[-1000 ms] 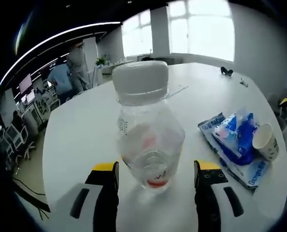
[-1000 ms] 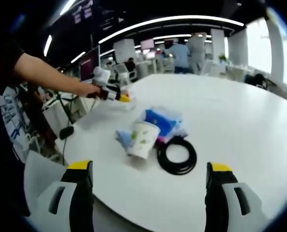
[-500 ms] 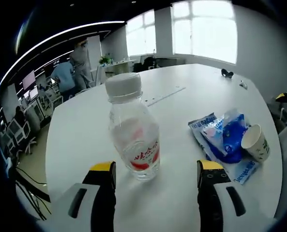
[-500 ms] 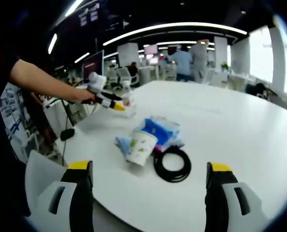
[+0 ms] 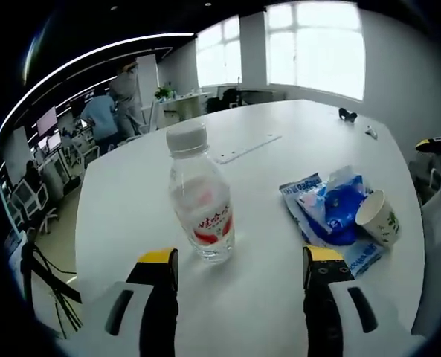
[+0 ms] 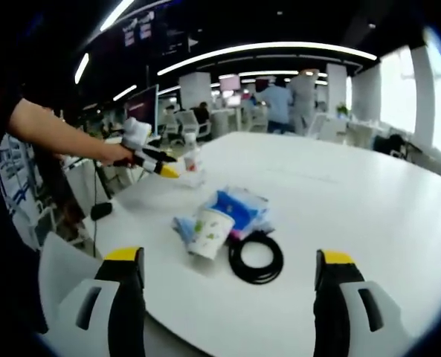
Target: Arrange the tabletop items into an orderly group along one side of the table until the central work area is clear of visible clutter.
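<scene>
- Left gripper view: left gripper (image 5: 235,279) has jaws spread wide, nothing between them. Clear plastic bottle (image 5: 200,197) stands upright just ahead, apart from both jaws, white cap on, red label; looks nearly empty, so prob. light, thin-walled, tippy. Best taken low on the body around the label; squeeze gently, smooth plastic may slip.
- Same view, to the right: blue-and-white soft packet (image 5: 332,216) lies flat on the white table (image 5: 131,201); floppy, crinkly, would need an edge pinch. Paper cup (image 5: 378,218) lies tipped on its side against the packet, mouth open; can't tell if anything's inside. Light, crushes easily.
- Right gripper view: right gripper (image 6: 227,301) jaws also wide, holding nothing, well back from the items. Cup (image 6: 209,233), packet (image 6: 239,208) and a black coiled cable (image 6: 256,257) sit clustered mid-table, cable touching the packet; cable limp, grab the coil's bundle. Bottle (image 6: 192,160) near the far edge by the person's hand (image 6: 120,154).
</scene>
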Demonstrator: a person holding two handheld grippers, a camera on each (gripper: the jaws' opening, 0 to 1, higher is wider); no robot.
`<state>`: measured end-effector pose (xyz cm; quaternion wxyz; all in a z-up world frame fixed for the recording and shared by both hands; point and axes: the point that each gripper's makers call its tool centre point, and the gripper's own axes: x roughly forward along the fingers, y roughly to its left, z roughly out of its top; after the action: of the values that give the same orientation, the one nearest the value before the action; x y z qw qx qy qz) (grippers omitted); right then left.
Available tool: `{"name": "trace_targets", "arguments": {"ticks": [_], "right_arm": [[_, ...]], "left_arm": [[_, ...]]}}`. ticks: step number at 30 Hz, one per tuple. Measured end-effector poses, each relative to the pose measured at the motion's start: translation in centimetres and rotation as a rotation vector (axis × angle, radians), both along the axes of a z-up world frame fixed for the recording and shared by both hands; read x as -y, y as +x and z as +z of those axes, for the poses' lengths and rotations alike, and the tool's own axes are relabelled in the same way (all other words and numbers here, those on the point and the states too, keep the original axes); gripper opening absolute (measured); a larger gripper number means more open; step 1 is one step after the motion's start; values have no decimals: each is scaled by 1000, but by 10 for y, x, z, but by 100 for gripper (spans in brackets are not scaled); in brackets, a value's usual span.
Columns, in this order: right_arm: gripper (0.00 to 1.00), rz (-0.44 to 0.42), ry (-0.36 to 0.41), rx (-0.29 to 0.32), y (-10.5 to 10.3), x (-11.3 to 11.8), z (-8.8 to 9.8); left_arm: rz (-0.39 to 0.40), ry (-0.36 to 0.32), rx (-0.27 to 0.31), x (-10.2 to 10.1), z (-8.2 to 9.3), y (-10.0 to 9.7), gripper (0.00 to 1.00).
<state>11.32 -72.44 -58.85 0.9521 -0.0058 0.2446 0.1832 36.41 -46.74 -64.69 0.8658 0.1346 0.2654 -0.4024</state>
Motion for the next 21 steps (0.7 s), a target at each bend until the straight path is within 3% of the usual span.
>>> {"name": "trace_targets", "arguments": {"ticks": [21], "right_arm": [[83, 39, 32, -2, 1, -10, -2]], "left_arm": [[-24, -48, 3, 8, 12, -39, 58]]}}
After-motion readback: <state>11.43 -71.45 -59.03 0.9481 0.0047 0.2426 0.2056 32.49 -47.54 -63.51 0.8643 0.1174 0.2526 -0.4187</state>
